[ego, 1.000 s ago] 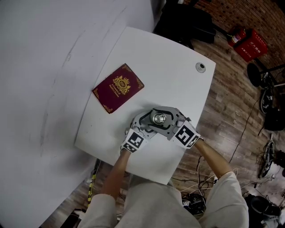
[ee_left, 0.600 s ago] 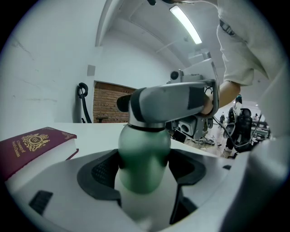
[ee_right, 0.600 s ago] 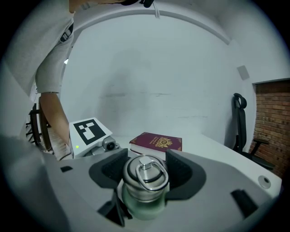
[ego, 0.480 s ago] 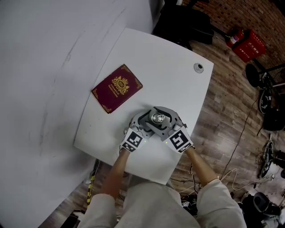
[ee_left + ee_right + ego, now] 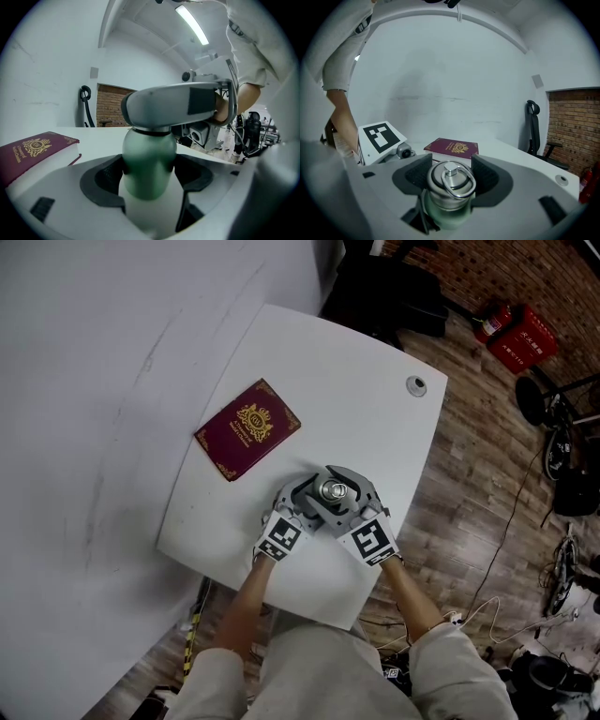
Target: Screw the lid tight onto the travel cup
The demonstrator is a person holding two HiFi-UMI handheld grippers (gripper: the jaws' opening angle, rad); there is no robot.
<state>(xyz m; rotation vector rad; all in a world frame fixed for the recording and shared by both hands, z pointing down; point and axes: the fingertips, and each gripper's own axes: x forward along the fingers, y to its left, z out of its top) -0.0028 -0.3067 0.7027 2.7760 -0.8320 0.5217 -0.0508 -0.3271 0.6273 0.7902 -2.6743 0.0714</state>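
Note:
A green travel cup (image 5: 149,161) stands upright near the front edge of the white table (image 5: 309,362). Its metal lid (image 5: 451,183) has a ring handle on top. In the head view the cup (image 5: 331,489) shows between both grippers. My left gripper (image 5: 149,180) is shut on the cup's green body, pads pressed on both sides. My right gripper (image 5: 450,171) comes from above the left one and is shut on the lid, its dark pads touching the lid's rim left and right. In the left gripper view the right gripper's grey jaws hide the lid.
A dark red book (image 5: 248,427) with gold print lies flat on the table, behind and left of the cup. A round cable hole (image 5: 415,385) sits near the table's far right corner. Wooden floor with cables and a red box (image 5: 523,336) lies to the right.
My right gripper has swung clockwise round the lid, its marker cube moving from the right toward me. The left gripper and the cup have stayed in place.

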